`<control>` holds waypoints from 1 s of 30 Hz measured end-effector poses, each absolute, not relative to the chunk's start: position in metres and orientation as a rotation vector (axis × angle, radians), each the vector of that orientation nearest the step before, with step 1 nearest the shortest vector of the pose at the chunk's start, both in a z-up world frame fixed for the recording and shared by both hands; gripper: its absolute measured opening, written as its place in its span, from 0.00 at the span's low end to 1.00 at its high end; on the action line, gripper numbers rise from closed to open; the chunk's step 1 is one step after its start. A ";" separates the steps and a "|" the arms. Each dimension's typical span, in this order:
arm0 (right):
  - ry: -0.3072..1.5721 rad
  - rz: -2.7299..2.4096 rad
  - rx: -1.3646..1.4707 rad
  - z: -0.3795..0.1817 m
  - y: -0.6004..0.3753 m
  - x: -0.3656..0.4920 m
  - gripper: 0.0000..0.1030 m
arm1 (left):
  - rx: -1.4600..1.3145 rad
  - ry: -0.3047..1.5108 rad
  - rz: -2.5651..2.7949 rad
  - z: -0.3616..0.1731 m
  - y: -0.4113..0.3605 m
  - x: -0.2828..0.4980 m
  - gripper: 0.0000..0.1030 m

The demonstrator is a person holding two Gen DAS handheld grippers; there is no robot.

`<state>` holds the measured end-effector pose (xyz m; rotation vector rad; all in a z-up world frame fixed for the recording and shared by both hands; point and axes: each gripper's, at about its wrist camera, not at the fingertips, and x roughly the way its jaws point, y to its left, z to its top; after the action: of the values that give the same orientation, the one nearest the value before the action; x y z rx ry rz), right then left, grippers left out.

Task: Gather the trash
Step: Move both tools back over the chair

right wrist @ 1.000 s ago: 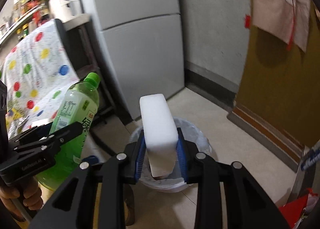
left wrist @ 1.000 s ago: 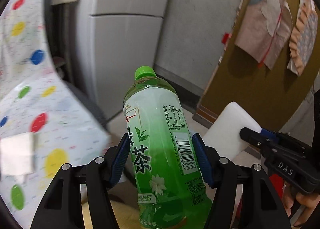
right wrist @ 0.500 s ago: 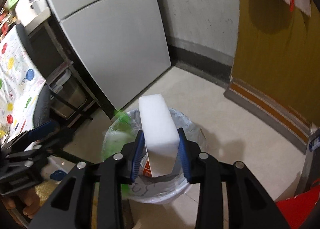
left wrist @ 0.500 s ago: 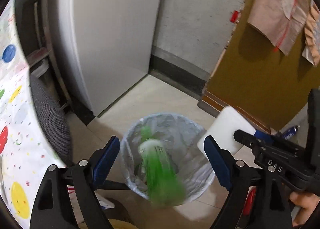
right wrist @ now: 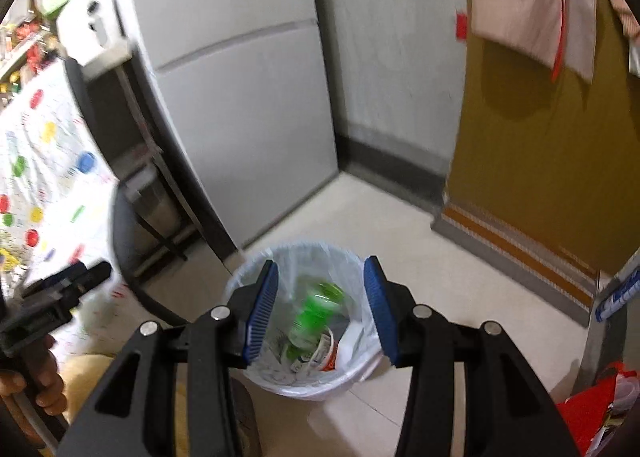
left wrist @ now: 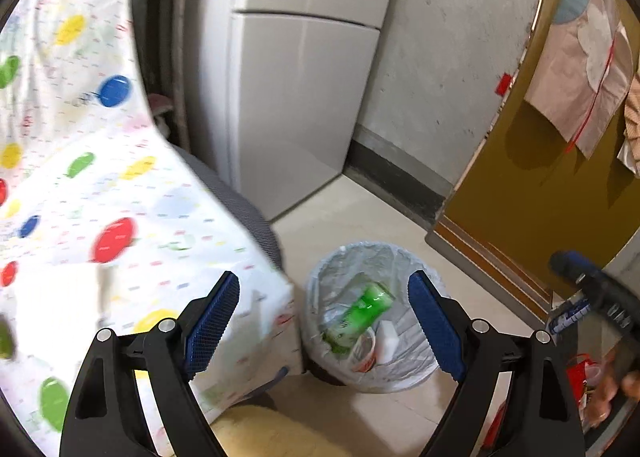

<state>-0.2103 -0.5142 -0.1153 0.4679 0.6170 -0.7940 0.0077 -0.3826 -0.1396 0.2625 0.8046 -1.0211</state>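
Below my two grippers, on the pale floor, stands the bin [left wrist: 370, 381], lined with a clear bag. My left gripper [left wrist: 324, 321] has its jaws spread wide with nothing between them; its blue pads [left wrist: 212, 317] frame the near edge of the spotted cloth [left wrist: 100, 185] on the left and the bin on the right. My right gripper [right wrist: 318, 305] hangs straight over the bin [right wrist: 256, 277], jaws also wide and empty.

Inside the bin lies the green bottle [left wrist: 358, 315], tilted, with its far end up toward the right. Just beside it, on its near right, sit a white block [left wrist: 386, 341] and a red-and-white cup [left wrist: 366, 353]. From the right wrist view the bottle [right wrist: 316, 311] is blurred, the cup [right wrist: 324, 353] touches its near end, and the block [right wrist: 352, 337] leans against the bin's right wall.

Behind the bin, a grey fridge [left wrist: 296, 97] stands on the far left, and a brown door [right wrist: 540, 177] on the far right. A red bag [right wrist: 588, 405] lies on the floor at the near right, well apart from the bin.
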 end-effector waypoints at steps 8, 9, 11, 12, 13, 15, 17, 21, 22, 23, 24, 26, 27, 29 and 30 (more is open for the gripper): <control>0.566 -0.631 0.371 -0.079 -0.450 -0.174 0.46 | 0.261 0.768 -0.915 -0.113 -0.305 0.009 0.83; 0.568 -0.603 0.359 -0.077 -0.439 -0.166 0.47 | 0.259 0.766 -0.897 -0.111 -0.294 0.010 0.83; 0.573 -0.560 0.332 -0.077 -0.422 -0.154 0.47 | 0.249 0.754 -0.854 -0.107 -0.267 0.009 0.83; 0.576 -0.549 0.322 -0.076 -0.414 -0.151 0.48 | 0.244 0.751 -0.820 -0.106 -0.252 0.011 0.83; 0.582 -0.526 0.312 -0.076 -0.407 -0.144 0.49 | 0.237 0.752 -0.798 -0.106 -0.240 0.012 0.83; 0.596 -0.471 0.297 -0.075 -0.392 -0.131 0.49 | 0.206 0.763 -0.745 -0.105 -0.212 0.018 0.83; 0.608 -0.433 0.279 -0.073 -0.377 -0.120 0.50 | 0.173 0.780 -0.703 -0.106 -0.192 0.024 0.83; 0.648 -0.321 0.239 -0.077 -0.345 -0.093 0.50 | 0.119 0.791 -0.613 -0.107 -0.145 0.035 0.83; 0.653 -0.297 0.232 -0.077 -0.337 -0.087 0.50 | 0.114 0.790 -0.597 -0.108 -0.137 0.038 0.83; 0.659 -0.265 0.226 -0.077 -0.329 -0.079 0.50 | 0.106 0.792 -0.575 -0.108 -0.126 0.042 0.84; 0.663 -0.243 0.219 -0.077 -0.323 -0.074 0.50 | 0.097 0.794 -0.550 -0.108 -0.116 0.046 0.84; 0.672 -0.204 0.197 -0.077 -0.310 -0.061 0.50 | 0.077 0.799 -0.505 -0.109 -0.099 0.055 0.83; 0.680 -0.188 0.188 -0.078 -0.305 -0.055 0.50 | 0.070 0.800 -0.486 -0.110 -0.092 0.058 0.83; 0.703 -0.156 0.172 -0.083 -0.299 -0.041 0.50 | 0.051 0.801 -0.440 -0.110 -0.077 0.066 0.83; 0.720 -0.142 0.165 -0.087 -0.297 -0.032 0.50 | 0.048 0.800 -0.421 -0.110 -0.071 0.070 0.83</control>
<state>-0.0320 -0.2969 -0.0868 0.1649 0.7196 -0.1419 0.0696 -0.0714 -0.1100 0.0482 0.8000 -0.4210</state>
